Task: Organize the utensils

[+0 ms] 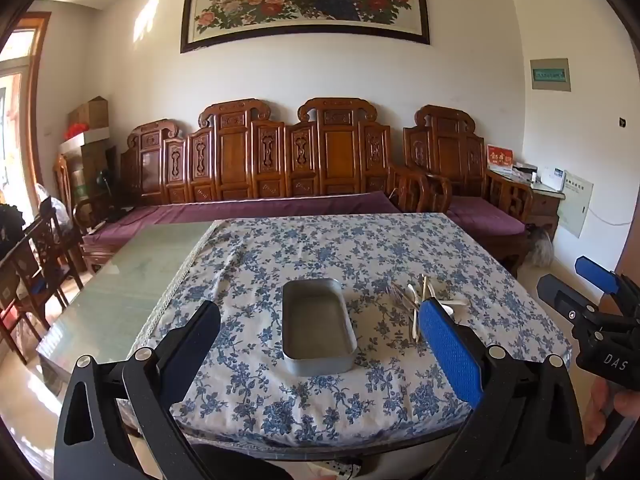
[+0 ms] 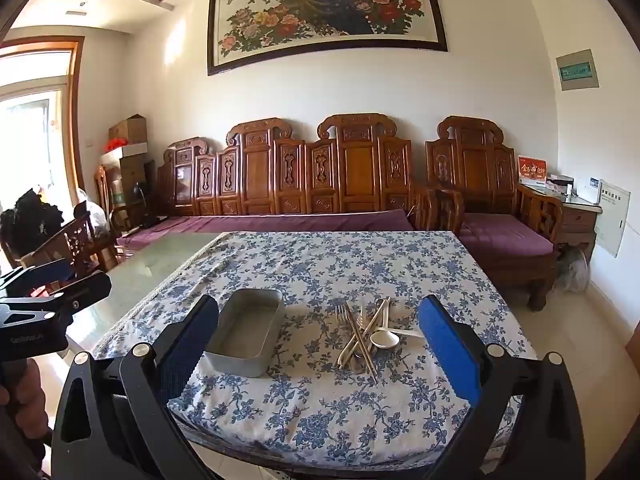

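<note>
One empty metal tin (image 1: 319,327), utensils (image 2: 366,332) beside

Open left tongs (image 1: 318,334), metal tin (image 1: 316,326) between, utensils (image 1: 416,304) beside

The left gripper (image 1: 320,344) is hanging with its jaws spread wide, one black-faced finger (image 1: 192,344) to the left and one blue-padded finger (image 1: 450,352) to the right, nothing lying between them. The right gripper (image 2: 320,344) is sitting in the same pose, jaws wide apart, a dark finger (image 2: 188,344) on one side and a blue pad (image 2: 448,348) on the other, gripping nothing. Both are pointing forward and slightly downward, side by side and level with each other. The person's right hand (image 1: 608,404) is wrapping the handle below the right gripper, and the left hand (image 2: 20,404) is gripping the handle of the left one.
</note>
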{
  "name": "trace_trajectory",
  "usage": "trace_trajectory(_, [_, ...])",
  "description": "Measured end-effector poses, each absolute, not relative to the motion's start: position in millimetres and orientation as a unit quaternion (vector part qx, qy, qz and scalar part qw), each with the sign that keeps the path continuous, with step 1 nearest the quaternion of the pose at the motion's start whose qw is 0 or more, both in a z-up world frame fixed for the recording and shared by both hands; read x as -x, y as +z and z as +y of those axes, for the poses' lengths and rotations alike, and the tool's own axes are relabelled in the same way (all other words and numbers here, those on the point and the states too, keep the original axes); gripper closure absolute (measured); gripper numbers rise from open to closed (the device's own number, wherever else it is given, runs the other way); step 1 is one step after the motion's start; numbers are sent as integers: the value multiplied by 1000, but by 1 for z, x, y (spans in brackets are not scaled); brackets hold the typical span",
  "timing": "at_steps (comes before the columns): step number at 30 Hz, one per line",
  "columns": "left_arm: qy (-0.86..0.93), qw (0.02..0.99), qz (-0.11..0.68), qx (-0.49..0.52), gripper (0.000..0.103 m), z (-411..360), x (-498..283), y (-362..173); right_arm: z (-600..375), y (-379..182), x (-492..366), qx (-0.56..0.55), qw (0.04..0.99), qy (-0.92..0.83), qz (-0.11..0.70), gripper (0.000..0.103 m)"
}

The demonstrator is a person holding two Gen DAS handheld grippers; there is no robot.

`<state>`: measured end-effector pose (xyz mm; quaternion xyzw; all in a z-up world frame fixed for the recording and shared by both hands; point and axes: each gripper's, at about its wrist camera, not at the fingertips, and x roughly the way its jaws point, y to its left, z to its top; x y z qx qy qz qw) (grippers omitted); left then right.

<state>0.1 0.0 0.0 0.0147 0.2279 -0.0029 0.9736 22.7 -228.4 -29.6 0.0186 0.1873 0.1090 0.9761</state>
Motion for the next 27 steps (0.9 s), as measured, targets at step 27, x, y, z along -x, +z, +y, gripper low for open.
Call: trace_trajectory(27, [-4,975,223,-10,7,0,-2,3,-223,-28,-20,-23,976,113,183,3])
